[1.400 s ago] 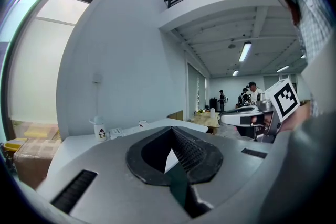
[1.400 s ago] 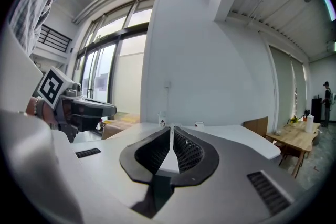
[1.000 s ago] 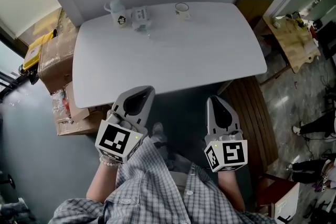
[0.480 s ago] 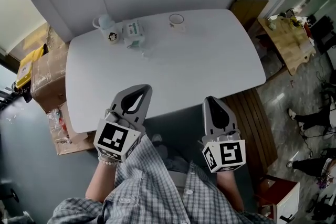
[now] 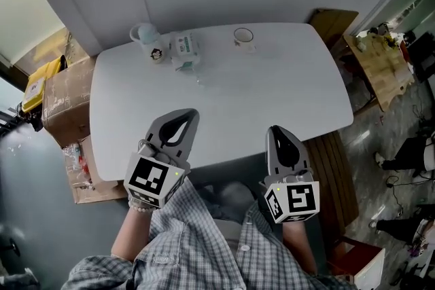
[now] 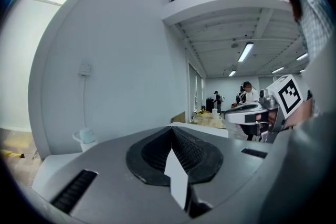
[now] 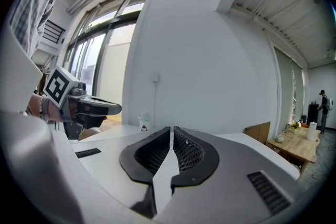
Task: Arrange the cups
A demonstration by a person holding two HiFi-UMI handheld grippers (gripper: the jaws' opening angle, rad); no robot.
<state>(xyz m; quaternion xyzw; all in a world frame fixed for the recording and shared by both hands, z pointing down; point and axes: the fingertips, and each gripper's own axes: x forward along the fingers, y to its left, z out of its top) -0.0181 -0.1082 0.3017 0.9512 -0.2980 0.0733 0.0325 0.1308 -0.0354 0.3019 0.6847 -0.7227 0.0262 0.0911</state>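
A pale blue mug [image 5: 144, 33] and a white cup [image 5: 158, 53] with a dark print stand touching at the far left of the white table [image 5: 272, 92]. A white-and-green container [image 5: 184, 48] sits just beside them, and a small cup [image 5: 242, 36] stands well apart to the right. The left gripper [image 5: 185, 120] and right gripper [image 5: 279, 134] hover at the near edge, both clenched and empty.
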